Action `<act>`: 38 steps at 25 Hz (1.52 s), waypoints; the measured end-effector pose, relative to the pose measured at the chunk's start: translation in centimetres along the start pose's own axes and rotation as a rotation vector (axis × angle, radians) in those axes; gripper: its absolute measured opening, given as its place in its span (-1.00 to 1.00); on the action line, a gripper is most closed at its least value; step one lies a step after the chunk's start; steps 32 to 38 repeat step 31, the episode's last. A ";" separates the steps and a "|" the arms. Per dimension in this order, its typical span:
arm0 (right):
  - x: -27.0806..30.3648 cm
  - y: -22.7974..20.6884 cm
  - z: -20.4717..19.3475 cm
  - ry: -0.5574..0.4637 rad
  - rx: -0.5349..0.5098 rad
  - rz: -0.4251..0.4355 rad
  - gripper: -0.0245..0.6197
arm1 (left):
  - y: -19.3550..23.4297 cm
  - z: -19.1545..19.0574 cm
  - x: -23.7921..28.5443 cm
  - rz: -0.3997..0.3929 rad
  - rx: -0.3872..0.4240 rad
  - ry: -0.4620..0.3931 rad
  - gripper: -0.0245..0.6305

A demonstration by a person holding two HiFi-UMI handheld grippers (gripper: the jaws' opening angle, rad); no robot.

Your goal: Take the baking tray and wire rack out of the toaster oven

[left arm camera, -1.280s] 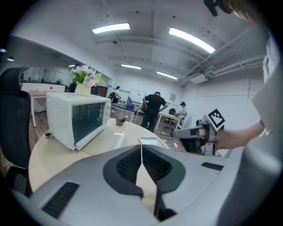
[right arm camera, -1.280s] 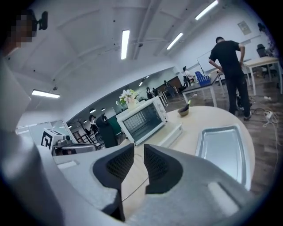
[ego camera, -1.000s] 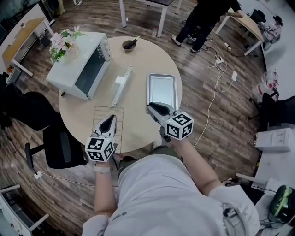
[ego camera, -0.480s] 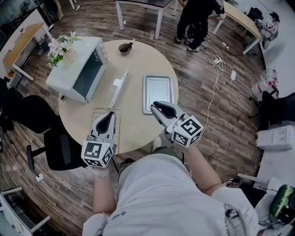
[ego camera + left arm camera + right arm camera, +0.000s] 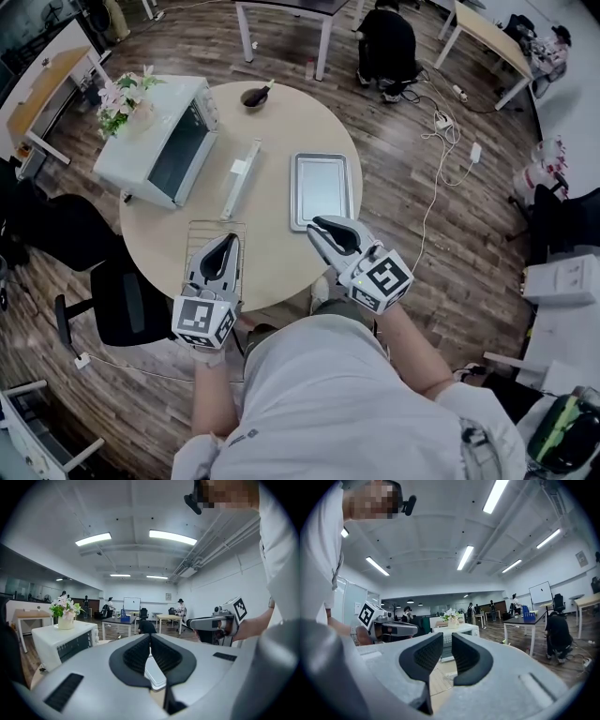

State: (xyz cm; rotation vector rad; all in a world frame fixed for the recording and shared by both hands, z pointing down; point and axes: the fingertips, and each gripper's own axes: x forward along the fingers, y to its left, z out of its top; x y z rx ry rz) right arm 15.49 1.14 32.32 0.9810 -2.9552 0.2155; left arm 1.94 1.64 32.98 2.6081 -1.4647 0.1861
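Two pieces are out on the round table (image 5: 281, 112): the baking tray (image 5: 324, 190) lies flat right of centre, and the wire rack (image 5: 214, 228) sits at the near edge, both well apart from the toaster oven (image 5: 159, 136) on the left. Left gripper (image 5: 225, 240) hangs over the rack, jaws pinched together at the tips, nothing in them. Right gripper (image 5: 322, 225) floats by the tray's near end, jaws a sliver apart and empty.
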 end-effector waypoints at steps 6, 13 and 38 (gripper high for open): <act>0.2 0.7 -1.6 0.039 0.010 0.003 -0.73 | -0.7 -1.1 0.2 -0.014 -0.019 0.012 -0.93; 0.5 0.2 -2.7 0.057 0.043 -0.013 -0.73 | -0.3 -2.3 0.2 -0.002 -0.038 0.033 -0.93; 1.6 -1.4 -2.8 0.057 0.079 -0.013 -0.73 | 0.6 -3.3 0.5 0.019 -0.047 0.067 -0.93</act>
